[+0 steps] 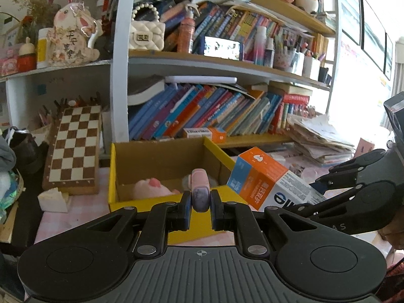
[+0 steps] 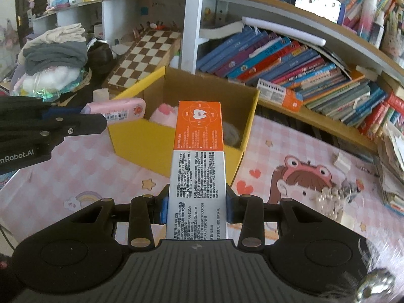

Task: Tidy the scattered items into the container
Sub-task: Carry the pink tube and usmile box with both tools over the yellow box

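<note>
My left gripper [image 1: 199, 203] has its jaws closed on a small pink tube [image 1: 200, 188], which pokes forward over the near wall of the yellow cardboard box [image 1: 161, 202]. My right gripper [image 2: 195, 208] is clamped on the long orange-and-white toothpaste carton [image 2: 198, 151], whose far end reaches over the box's near-right wall. Both pieces are carried, not yet dropped, so I judge this the delivery step. Inside the box a pink plush [image 2: 165, 116] already lies on the floor, and something greyish sits toward the right inner wall — too dim to name. Right of the box, on the pink patterned mat [image 2: 75, 166], a shiny crumpled thing [image 2: 328, 199] and a small white block [image 2: 342, 162] look like they are left to collect — roughly halfway, I'd guess.
</note>
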Demonstrator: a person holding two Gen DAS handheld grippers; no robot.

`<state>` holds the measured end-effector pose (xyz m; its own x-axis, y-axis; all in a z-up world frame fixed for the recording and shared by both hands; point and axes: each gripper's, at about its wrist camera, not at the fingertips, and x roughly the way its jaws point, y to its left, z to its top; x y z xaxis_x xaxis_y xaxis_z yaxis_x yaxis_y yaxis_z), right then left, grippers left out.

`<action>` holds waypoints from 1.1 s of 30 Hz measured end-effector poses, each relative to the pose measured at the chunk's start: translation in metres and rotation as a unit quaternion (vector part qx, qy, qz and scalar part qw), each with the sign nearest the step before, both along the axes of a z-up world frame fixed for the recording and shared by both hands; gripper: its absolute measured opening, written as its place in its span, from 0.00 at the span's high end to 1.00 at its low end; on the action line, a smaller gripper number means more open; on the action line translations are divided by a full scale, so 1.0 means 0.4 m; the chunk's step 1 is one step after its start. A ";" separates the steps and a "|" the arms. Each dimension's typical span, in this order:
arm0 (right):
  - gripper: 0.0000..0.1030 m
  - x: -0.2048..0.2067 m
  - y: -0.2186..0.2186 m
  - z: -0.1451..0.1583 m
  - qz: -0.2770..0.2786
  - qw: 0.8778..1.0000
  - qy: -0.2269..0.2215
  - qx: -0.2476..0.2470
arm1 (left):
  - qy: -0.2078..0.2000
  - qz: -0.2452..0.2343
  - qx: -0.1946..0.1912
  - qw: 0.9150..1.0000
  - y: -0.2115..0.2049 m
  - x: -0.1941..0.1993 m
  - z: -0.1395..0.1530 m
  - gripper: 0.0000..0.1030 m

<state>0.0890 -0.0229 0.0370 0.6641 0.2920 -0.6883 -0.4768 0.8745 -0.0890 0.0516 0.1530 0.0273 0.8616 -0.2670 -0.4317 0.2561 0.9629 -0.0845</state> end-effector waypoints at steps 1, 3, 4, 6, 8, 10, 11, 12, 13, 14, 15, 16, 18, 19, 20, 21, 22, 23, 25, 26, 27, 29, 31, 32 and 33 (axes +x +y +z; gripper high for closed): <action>0.64 0.006 0.002 0.004 0.001 1.000 -0.002 0.000 | -0.001 0.002 -0.001 1.000 0.003 0.005 0.001 0.87; 0.64 0.017 0.007 0.010 0.003 1.000 -0.005 -0.001 | -0.003 0.005 -0.002 1.000 0.009 0.014 0.004 0.87; 0.64 0.023 0.009 0.014 0.003 1.000 -0.007 -0.001 | -0.005 0.006 -0.001 1.000 0.012 0.020 0.006 0.87; 0.64 0.037 0.013 0.022 0.004 1.000 -0.010 0.000 | -0.008 0.009 0.000 1.000 0.016 0.029 0.010 0.87; 0.64 0.051 0.016 0.031 0.005 1.000 -0.015 0.001 | -0.012 0.010 0.002 1.000 0.019 0.042 0.014 0.87; 0.64 0.068 0.021 0.040 0.006 1.000 -0.019 0.003 | -0.015 0.011 0.004 1.000 0.021 0.055 0.019 0.87; 0.64 0.077 0.024 0.045 0.007 1.000 -0.022 0.004 | -0.017 0.011 0.006 1.000 0.022 0.063 0.022 0.87; 0.64 0.087 0.026 0.049 0.007 1.000 -0.024 0.005 | -0.019 0.011 0.008 1.000 0.023 0.072 0.024 0.87; 0.64 0.097 0.029 0.053 0.007 1.000 -0.027 0.006 | -0.021 0.011 0.010 1.000 0.024 0.080 0.026 0.87; 0.64 0.107 0.031 0.058 0.008 1.000 -0.029 0.007 | -0.021 0.012 0.010 1.000 0.025 0.089 0.026 0.87; 0.64 0.117 0.034 0.062 0.008 0.999 -0.032 0.008 | -0.021 0.012 0.011 1.000 0.027 0.098 0.026 0.87; 0.64 0.128 0.037 0.066 0.007 0.999 -0.034 0.009 | -0.020 0.013 0.011 1.000 0.028 0.107 0.025 0.87; 0.64 0.148 0.043 0.074 0.006 0.999 -0.038 0.012 | -0.020 0.014 0.012 1.000 0.030 0.124 0.025 0.87; 0.64 0.157 0.046 0.077 0.007 0.999 -0.039 0.012 | -0.020 0.015 0.012 1.000 0.032 0.133 0.025 0.87; 0.64 0.167 0.049 0.079 0.007 0.999 -0.040 0.013 | -0.020 0.015 0.013 1.000 0.033 0.142 0.025 0.87; 0.64 0.176 0.052 0.082 0.008 0.999 -0.041 0.013 | -0.019 0.016 0.013 1.000 0.034 0.151 0.024 0.87; 0.64 0.184 0.055 0.083 0.008 0.999 -0.042 0.013 | -0.019 0.016 0.014 1.000 0.036 0.159 0.024 0.87; 0.64 0.195 0.058 0.084 0.008 0.999 -0.042 0.014 | -0.019 0.017 0.014 1.000 0.037 0.168 0.024 0.87; 0.64 0.211 0.061 0.083 0.007 0.999 -0.041 0.015 | -0.019 0.018 0.015 1.000 0.040 0.186 0.023 0.87; 0.64 0.222 0.063 0.082 0.007 0.999 -0.039 0.016 | -0.018 0.019 0.015 1.000 0.041 0.195 0.023 0.87; 0.64 0.230 0.065 0.080 0.005 0.999 -0.038 0.017 | -0.018 0.019 0.016 1.000 0.042 0.203 0.023 0.87; 0.64 0.248 0.069 0.076 0.004 0.999 -0.036 0.016 | -0.013 0.018 0.017 1.000 0.042 0.216 0.015 0.87; 0.64 0.267 0.073 0.070 0.002 0.999 -0.033 0.015 | -0.008 0.016 0.018 1.000 0.042 0.231 0.008 0.87; 0.64 0.277 0.075 0.065 0.001 0.999 -0.031 0.014 | -0.005 0.016 0.018 1.000 0.042 0.238 0.004 0.87; 0.64 0.286 0.077 0.061 0.001 1.000 -0.029 0.012 | -0.003 0.016 0.018 1.000 0.043 0.245 0.000 0.87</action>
<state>0.2034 0.0079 0.0614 0.7022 0.3094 -0.6413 -0.4728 0.8760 -0.0950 0.1498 0.1700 0.0275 0.8715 -0.2246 -0.4359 0.2262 0.9728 -0.0490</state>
